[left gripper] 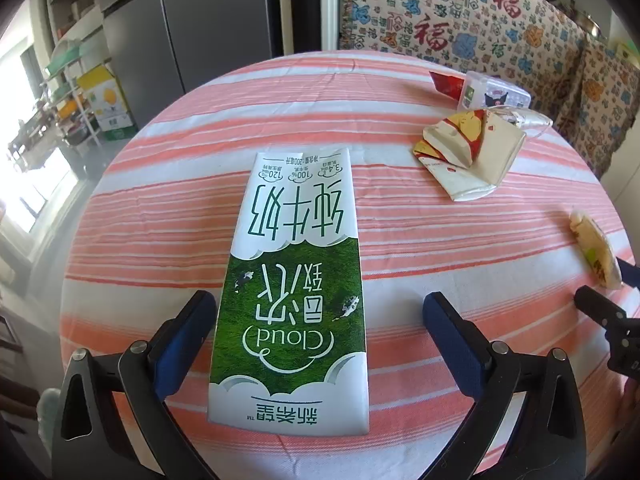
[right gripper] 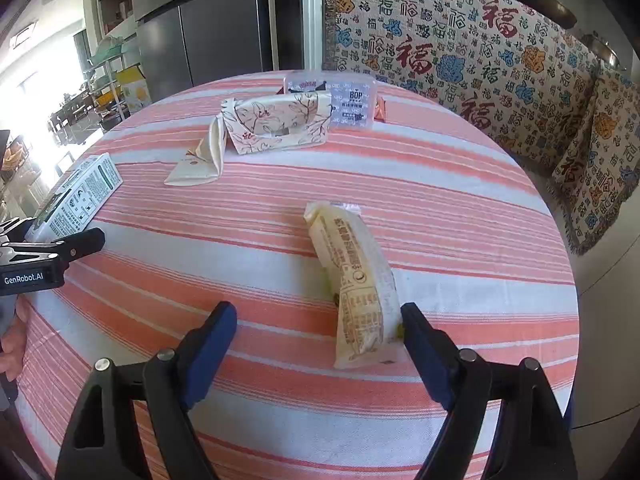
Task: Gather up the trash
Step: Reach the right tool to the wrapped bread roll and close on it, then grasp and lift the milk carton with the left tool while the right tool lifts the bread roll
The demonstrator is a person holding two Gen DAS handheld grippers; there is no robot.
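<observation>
Striped in coral and white, the round table [left gripper: 400,240] fills both views, with a grey fridge [left gripper: 208,20] at upper left and a patterned sofa throw [right gripper: 480,48] at upper right. Lying flat in the centre of the left wrist view is a green-and-white milk carton [left gripper: 292,292], its near half between the wide-open fingers of the left gripper [left gripper: 320,320], which has hold of nothing — the left blue pad [left gripper: 188,344] looks just beside the carton's edge, the right pad [left gripper: 452,344] stands apart from it. Lower centre in the right wrist view, a cream wrapper [right gripper: 352,288] lies lengthwise on the cloth; the right gripper [right gripper: 316,328] is equally spread and empty, its right pad [right gripper: 424,352] close against the wrapper, the wrapper sitting off-centre toward that side. Crumpled paper packets [left gripper: 468,152] and a clear plastic box [left gripper: 492,94] wait at upper right of the left view. Judged from this, both pickups want the same care — centre each piece between the pads first, lower until the tips brush the cloth, then close slowly across the narrow width. The carton should resist the squeeze; the wrapper will likely crush and slide, so a grip at its middle seems safest. No bin is visible.
</observation>
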